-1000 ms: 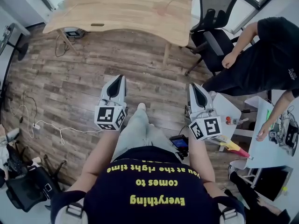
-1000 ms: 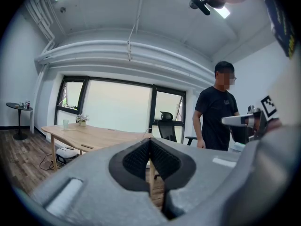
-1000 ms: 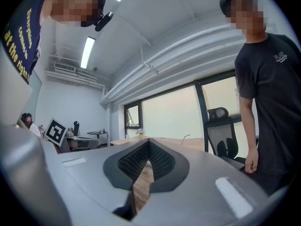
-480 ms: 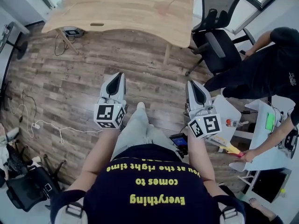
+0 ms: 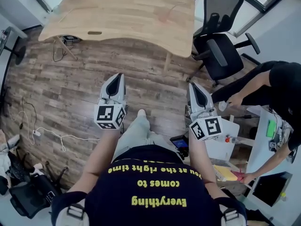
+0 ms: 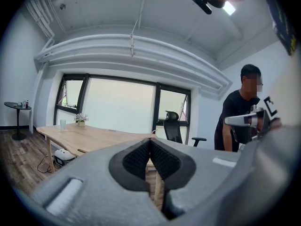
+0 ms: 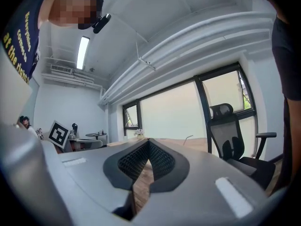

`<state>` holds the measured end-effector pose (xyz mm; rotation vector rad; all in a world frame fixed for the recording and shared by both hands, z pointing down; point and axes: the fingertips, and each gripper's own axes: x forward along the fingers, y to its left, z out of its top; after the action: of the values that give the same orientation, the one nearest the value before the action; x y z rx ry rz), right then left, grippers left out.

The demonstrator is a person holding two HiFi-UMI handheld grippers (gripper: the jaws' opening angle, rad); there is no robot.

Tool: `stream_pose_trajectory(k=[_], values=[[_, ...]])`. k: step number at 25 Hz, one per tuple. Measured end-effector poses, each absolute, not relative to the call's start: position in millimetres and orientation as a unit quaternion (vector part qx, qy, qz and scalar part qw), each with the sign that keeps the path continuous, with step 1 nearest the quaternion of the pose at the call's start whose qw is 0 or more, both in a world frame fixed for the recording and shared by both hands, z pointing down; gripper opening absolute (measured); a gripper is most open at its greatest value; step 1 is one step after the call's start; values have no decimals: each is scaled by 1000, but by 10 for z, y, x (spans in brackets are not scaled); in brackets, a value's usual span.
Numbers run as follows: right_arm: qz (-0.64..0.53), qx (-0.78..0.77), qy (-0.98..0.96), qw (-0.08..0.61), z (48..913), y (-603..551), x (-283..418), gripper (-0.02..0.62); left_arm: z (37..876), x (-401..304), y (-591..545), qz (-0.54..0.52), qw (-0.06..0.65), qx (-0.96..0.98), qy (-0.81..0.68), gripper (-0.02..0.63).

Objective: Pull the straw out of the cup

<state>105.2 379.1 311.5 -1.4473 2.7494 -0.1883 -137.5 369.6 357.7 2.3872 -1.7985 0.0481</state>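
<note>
An office with a brown plank floor point(image 5: 70, 74) and a light wooden bench point(image 5: 122, 13) lies ahead of both jaws. A small pale-green cup point(image 6: 62, 124) stands at the bench's far left corner beside a little pot of flowers point(image 6: 81, 119), well ahead and left of the jaws, and its straw is too small to make out. The left gripper point(image 5: 117, 77), closed on nothing, looks the nearer; the right gripper point(image 5: 194, 85) is likewise closed and empty, so the reach probably runs forward-left, ending in an upward pull.

A navy T-shirt point(image 5: 150, 206) with yellow lettering is worn over pale trousers point(image 5: 136, 133).
</note>
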Motion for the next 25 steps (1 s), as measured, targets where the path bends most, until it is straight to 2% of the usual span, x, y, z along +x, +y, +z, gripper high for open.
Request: stream_pose_trajectory(k=[14, 25], values=[[-61, -475, 878, 13, 3111, 2652, 703, 6, 3610, -1651, 2503, 16, 81, 809, -582, 0], [-70, -486, 871, 12, 3154, 2254, 635, 6, 3680, -1786, 2099, 21, 88, 814, -574, 0]])
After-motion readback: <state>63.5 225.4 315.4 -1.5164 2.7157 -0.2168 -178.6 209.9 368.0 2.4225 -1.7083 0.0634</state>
